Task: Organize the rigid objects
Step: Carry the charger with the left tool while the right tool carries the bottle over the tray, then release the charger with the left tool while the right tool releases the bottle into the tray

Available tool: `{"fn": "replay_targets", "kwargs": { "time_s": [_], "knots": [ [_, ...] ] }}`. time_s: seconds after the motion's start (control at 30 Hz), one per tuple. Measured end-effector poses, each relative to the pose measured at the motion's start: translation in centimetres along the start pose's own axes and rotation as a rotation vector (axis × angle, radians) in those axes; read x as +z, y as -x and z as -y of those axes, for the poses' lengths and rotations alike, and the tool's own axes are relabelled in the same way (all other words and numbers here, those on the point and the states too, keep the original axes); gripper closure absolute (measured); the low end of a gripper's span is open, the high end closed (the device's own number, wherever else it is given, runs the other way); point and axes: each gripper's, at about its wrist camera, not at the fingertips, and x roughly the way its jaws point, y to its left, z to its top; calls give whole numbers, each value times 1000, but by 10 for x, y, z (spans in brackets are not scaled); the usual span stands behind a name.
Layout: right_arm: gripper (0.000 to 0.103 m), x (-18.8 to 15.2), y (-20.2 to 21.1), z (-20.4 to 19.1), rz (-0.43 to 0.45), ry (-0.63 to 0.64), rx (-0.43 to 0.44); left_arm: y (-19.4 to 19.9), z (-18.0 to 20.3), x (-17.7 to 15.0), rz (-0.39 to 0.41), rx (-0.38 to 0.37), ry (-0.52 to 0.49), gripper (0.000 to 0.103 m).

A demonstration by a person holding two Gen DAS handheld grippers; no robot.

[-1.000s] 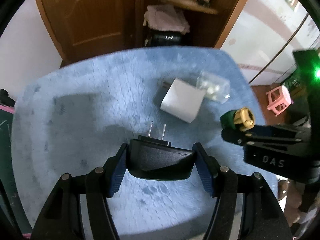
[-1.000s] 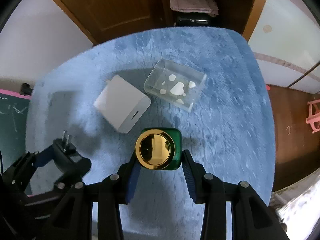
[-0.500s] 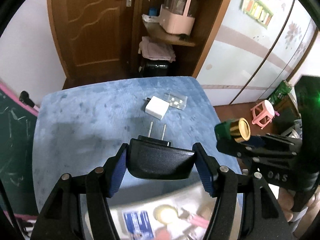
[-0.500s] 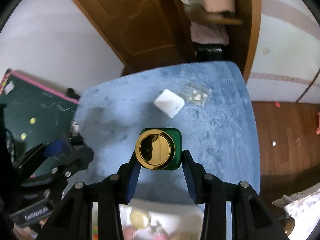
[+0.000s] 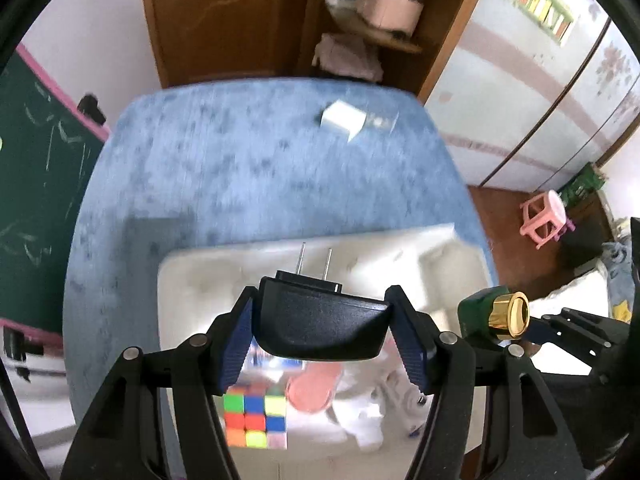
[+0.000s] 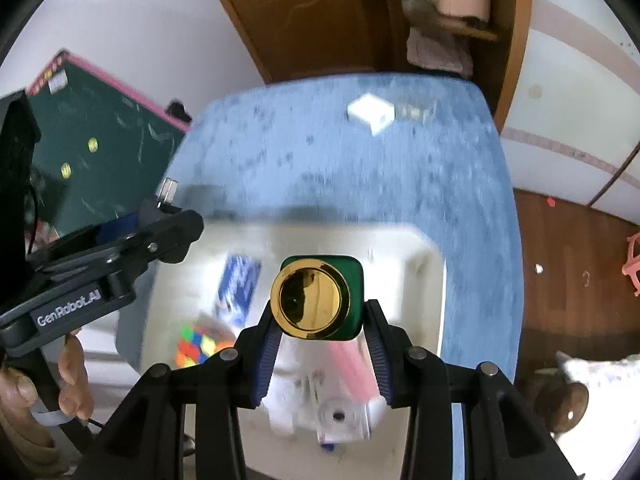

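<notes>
My left gripper (image 5: 324, 332) is shut on a black plug adapter (image 5: 320, 328) with two prongs pointing forward, held above a white bin (image 5: 184, 272). My right gripper (image 6: 320, 340) is shut on a green bottle with a gold cap (image 6: 316, 298), also above the white bin (image 6: 424, 272). The bottle (image 5: 496, 316) shows at the right of the left wrist view. The left gripper (image 6: 168, 224) shows at the left of the right wrist view. A white charger cube (image 5: 342, 120) and a clear box (image 5: 380, 122) lie at the far end of the blue table (image 5: 240, 168).
The bin holds a colour cube (image 5: 256, 420), a pink round item (image 5: 316, 390), a blue packet (image 6: 238, 280) and white items. A green chalkboard (image 5: 32, 160) stands left. A wooden door and shelf are behind the table. A pink stool (image 5: 546, 220) sits on the floor right.
Both grippers have pulled back from the far end of the table with their objects still held. The white bin with its contents has come into view beneath them.
</notes>
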Motion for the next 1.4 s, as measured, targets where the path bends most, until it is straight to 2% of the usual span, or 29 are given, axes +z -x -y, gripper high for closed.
{"fn": "replay_targets", "kwargs": {
  "time_s": [0.3,0.43,0.57,0.9,1.03,1.07,1.1,1.17,1.4],
  "knots": [
    [61,-53,-40,-5,-131,27,-90,-20,8,-40,-58,36,-39,36],
    [61,-64,-49,-8,-164,54,-148,-27,7,-50,-78,42,-49,36],
    [62,-71,-55,-11,-197,62,-160,-33,6,-58,-105,43,-70,35],
    [64,-73,-56,-24,-212,71,-180,-35,-7,-65,-137,56,-66,35],
    [61,-71,-53,-31,-207,79,-191,-32,-11,-66,-160,43,-57,34],
    [59,-70,-52,-33,-203,80,-195,-31,-11,-65,-160,38,-55,31],
    [58,-70,-51,-35,-198,82,-197,-28,-12,-65,-151,30,-51,26],
    [54,-70,-47,-38,-189,87,-198,-21,-13,-64,-129,20,-50,22],
    [54,-67,-38,-44,-156,102,-197,-4,-13,-58,-94,-14,-38,21]
  ]
}}
